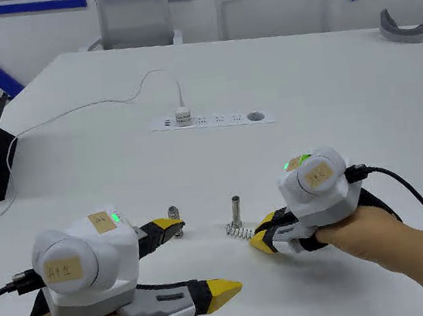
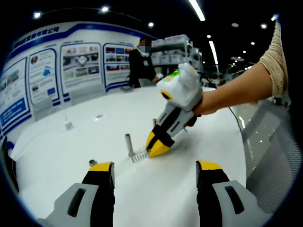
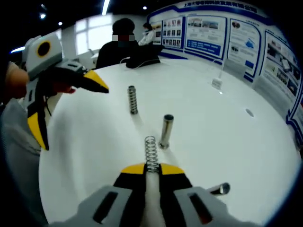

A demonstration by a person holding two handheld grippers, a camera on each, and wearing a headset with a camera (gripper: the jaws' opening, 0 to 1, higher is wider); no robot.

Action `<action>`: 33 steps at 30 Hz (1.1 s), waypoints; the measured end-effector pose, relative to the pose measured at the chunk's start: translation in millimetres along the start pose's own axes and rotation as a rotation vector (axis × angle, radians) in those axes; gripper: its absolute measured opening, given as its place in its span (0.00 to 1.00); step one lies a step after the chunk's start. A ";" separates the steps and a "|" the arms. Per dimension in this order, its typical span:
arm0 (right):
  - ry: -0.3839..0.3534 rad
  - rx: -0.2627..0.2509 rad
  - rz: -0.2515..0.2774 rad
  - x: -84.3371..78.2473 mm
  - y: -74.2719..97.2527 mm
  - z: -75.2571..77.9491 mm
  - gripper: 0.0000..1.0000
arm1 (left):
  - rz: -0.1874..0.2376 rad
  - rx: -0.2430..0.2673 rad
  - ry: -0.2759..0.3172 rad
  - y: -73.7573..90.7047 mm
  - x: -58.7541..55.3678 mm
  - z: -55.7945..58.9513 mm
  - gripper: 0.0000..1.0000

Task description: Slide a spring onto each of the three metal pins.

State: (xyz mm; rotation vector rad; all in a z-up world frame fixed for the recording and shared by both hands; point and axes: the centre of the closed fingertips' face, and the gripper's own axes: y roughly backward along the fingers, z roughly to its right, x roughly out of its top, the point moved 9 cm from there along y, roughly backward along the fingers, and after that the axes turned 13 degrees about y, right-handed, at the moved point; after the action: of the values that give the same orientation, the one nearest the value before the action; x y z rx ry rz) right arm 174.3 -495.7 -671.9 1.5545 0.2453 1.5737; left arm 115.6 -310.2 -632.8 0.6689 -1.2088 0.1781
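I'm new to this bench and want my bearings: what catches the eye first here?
The right gripper, low at centre right of the head view, is shut on a spring beside a bare pin standing upright. Left of that stands a sprung pin, close to the upper jaw of the open left gripper.

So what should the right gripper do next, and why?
Probably lift the spring and tip it upright over the bare pin: the right gripper is shut on its end, but it lies low beside the pin's base, not above its top.
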 end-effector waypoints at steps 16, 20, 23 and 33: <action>0.051 0.067 0.014 6.1 31.8 -12.1 0.11 | -0.050 -0.046 -0.068 -13.9 -0.4 6.8 0.67; 0.066 0.088 0.011 6.3 40.4 -15.4 0.11 | -0.059 -0.061 -0.086 -18.0 -0.6 8.8 0.65; 0.085 0.111 0.011 8.4 45.7 -19.8 0.11 | -0.068 -0.068 -0.097 -21.3 -2.0 8.7 0.63; 0.146 0.182 0.010 17.7 58.2 -32.2 0.11 | -0.076 -0.103 -0.144 -25.0 -2.2 14.2 0.52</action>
State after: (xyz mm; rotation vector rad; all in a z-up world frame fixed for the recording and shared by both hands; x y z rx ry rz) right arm 123.5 -504.0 -626.1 1.5808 0.4739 1.7147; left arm 115.1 -337.6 -641.6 0.6450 -1.3192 0.0039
